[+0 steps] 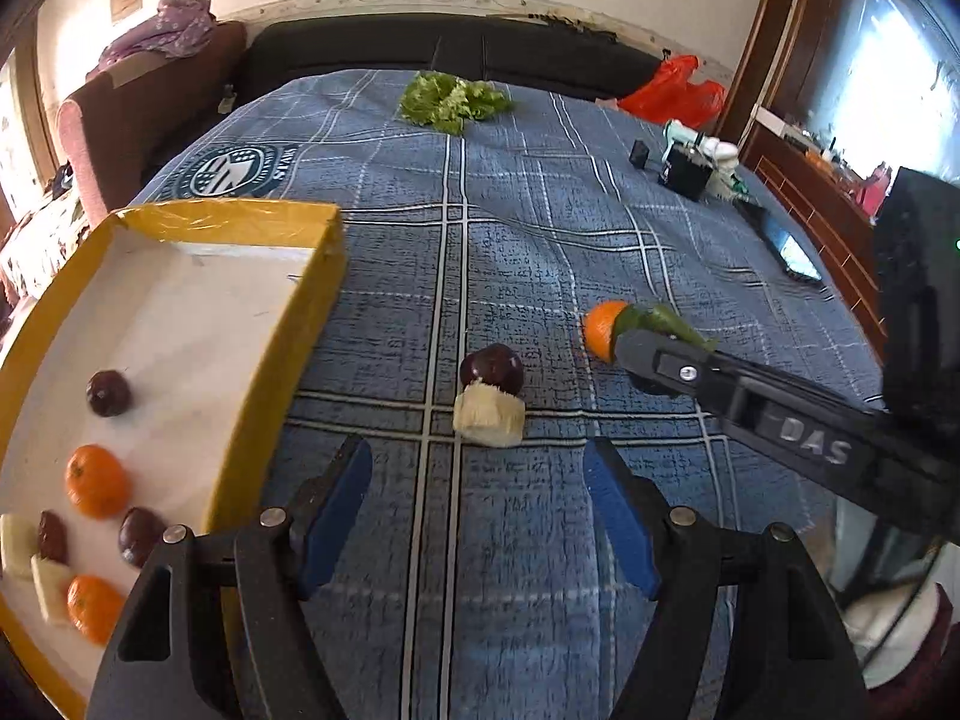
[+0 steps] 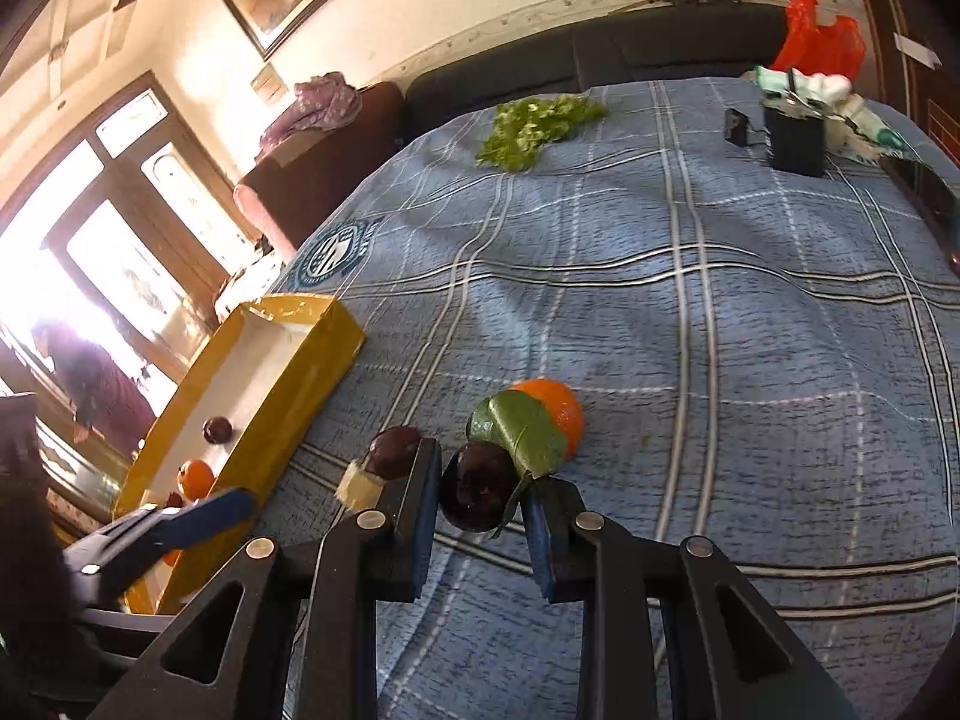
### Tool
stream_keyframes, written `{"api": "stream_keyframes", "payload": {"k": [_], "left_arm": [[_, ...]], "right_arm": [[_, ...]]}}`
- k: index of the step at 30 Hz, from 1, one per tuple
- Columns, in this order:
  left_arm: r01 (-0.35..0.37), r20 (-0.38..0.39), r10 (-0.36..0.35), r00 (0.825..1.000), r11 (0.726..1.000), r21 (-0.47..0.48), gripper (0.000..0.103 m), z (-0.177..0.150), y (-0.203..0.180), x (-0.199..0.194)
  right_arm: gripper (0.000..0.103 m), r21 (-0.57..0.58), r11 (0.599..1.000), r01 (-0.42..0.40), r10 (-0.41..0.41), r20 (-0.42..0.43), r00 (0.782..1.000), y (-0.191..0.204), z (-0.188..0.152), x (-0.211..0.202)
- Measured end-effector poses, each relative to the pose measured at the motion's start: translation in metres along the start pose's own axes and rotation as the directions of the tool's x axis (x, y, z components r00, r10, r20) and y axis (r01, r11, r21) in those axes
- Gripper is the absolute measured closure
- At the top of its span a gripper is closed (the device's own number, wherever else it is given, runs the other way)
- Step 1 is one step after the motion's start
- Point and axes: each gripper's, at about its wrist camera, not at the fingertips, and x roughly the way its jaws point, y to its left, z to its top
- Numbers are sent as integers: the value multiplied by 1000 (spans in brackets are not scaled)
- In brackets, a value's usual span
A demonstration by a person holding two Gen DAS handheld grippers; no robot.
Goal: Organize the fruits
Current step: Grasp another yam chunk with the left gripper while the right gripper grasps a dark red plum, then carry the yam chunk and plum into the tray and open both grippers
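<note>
In the right wrist view my right gripper (image 2: 486, 492) is shut on a dark plum (image 2: 477, 495) lying on the blue checked cloth. Just beyond it sits an orange (image 2: 555, 411) with a green leaf (image 2: 519, 432) draped over it. Further left, a second plum (image 2: 393, 450) rests against a banana piece (image 2: 360, 486). My left gripper (image 1: 480, 468) stands open with nothing between its fingers, a short way in front of that banana piece (image 1: 489, 420) and plum (image 1: 492, 367). The yellow box (image 1: 282, 360) to its left holds several plums, oranges and banana pieces.
Lettuce (image 1: 456, 99) lies at the far end of the cloth. A red bag (image 1: 672, 90), a black box (image 1: 687, 171) and a dark phone (image 1: 792, 249) sit at the far right. The right gripper's arm (image 1: 780, 414) crosses in from the right.
</note>
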Motion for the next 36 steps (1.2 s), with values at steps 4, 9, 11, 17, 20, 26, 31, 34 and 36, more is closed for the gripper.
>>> {"api": "stream_keyframes", "payload": {"k": [4,9,11,17,20,26,31,34,36], "left_arm": [[-15,-19,16,1000,1000,18,31,4,-3,23],[6,-28,-6,1000,1000,2,35,4,-1,37],[11,-22,-11,1000,1000,0,52,5,-2,38],[17,0,-17,1000,1000,-23,74,6,1,30],[24,28,-23,999,999,-37,74,7,3,15],[48,110,-39,993,995,-83,74,2,20,-42],[-3,190,30,981,990,-143,74,-15,62,-107],[-77,243,125,962,977,-200,74,-28,96,-150],[-116,262,178,948,965,-237,74,-38,119,-172]], "right_arm": [[75,24,1000,-6,6,0,1000,-6,3,0],[75,20,1000,-9,9,-2,1000,-7,3,1],[75,17,1000,-5,5,-1,1000,-7,4,1],[75,8,1000,8,-8,7,1000,-7,3,1],[75,0,1000,10,-10,14,1000,-5,3,0],[75,-19,1000,6,-6,26,1000,-2,2,-1],[75,-40,999,-2,4,40,999,6,0,-4],[75,-60,998,-8,11,53,999,15,-2,-9],[75,-80,997,4,2,73,997,26,-3,-16]]}}
